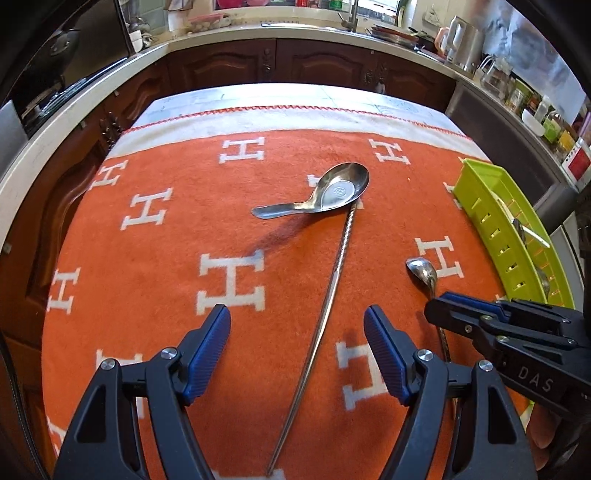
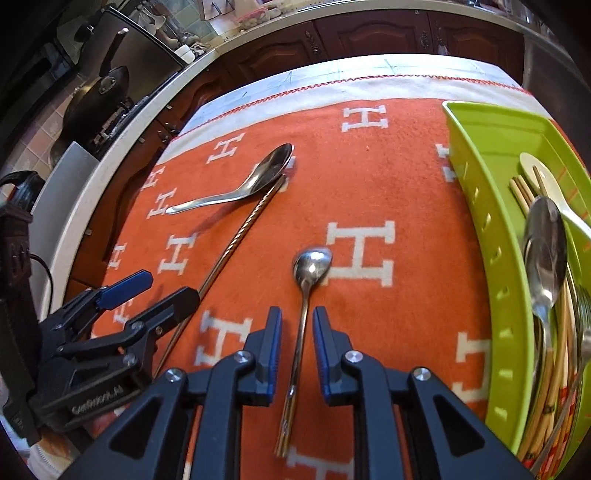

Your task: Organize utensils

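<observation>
On the orange blanket (image 1: pixel 155 258) with its white H letters, three metal pieces lie loose, and both grippers hover low over them. Left gripper (image 1: pixel 297 345) has its jaws spread wide, a long metal chopstick (image 1: pixel 325 310) running up between the blue pads, neither pad touching it. That chopstick runs toward one o'clock, its far tip just beside the bowl of a broad soup spoon (image 1: pixel 332 192) lying at twelve o'clock in the left wrist view, handle pointing to nine.

Over to the right gripper (image 2: pixel 297 349): jaws parted a little, the thin handle of a small teaspoon (image 2: pixel 308 280) lying between them with a sliver of gap on each side, so nothing is pinched. The teaspoon's bowl points to twelve o'clock, resting on the blanket beside a big white H.

At three o'clock in the right wrist view sits the green tray (image 2: pixel 476 206), slotted along its near wall. Inside it: a large metal spoon (image 2: pixel 546 254), a white spoon (image 2: pixel 543 177), wooden chopsticks (image 2: pixel 519 194), and a fork partly seen at the edge. Kitchen counter (image 1: pixel 258 35) curves behind the table.
</observation>
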`<state>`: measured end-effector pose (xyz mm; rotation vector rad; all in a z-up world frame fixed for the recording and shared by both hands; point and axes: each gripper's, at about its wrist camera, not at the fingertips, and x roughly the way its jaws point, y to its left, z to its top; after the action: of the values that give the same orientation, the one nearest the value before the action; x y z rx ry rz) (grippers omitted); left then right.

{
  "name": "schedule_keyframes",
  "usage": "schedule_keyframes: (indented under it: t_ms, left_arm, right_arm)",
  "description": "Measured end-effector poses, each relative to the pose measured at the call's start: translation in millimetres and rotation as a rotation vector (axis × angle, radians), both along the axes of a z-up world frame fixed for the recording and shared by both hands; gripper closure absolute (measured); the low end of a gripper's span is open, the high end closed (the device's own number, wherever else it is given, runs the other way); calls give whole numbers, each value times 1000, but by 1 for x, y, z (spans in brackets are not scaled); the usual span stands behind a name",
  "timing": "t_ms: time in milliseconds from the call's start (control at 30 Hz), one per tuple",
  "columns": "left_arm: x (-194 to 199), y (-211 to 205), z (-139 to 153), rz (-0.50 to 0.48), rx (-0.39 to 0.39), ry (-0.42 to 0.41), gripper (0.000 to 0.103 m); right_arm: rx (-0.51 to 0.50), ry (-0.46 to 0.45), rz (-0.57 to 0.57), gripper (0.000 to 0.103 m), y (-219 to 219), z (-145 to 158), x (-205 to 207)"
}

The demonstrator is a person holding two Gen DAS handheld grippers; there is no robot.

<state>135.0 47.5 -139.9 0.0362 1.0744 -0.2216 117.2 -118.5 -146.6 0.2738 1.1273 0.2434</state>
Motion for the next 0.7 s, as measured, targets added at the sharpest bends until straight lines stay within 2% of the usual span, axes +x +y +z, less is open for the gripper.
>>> schedule_keyframes:
  t_ms: [200,300,333,567,633,700]
  left_arm:
    - [14,0,-8,-1,-26,32,30]
    - [18,-1,-10,-5,-27,41,30]
    - [19,-1,-11,-6,-28,43,30]
    - [19,-5,-11,-11,-4,41,30]
    - [20,-8,-12,-10,15,42,33]
    - [20,-11,-13,-8,53,37,40]
  right_arm:
    - [-100,-75,32,87,15,0,6]
    - [-141,-99,57,91,21,-1,6]
    - [-133,-103,64,98,21,-1,5]
    - [-35,-102,49,100,8,-2,4]
    - [-16,-108,37,101,3,2,2]
    - [3,-119,27,101,-2,8,-1]
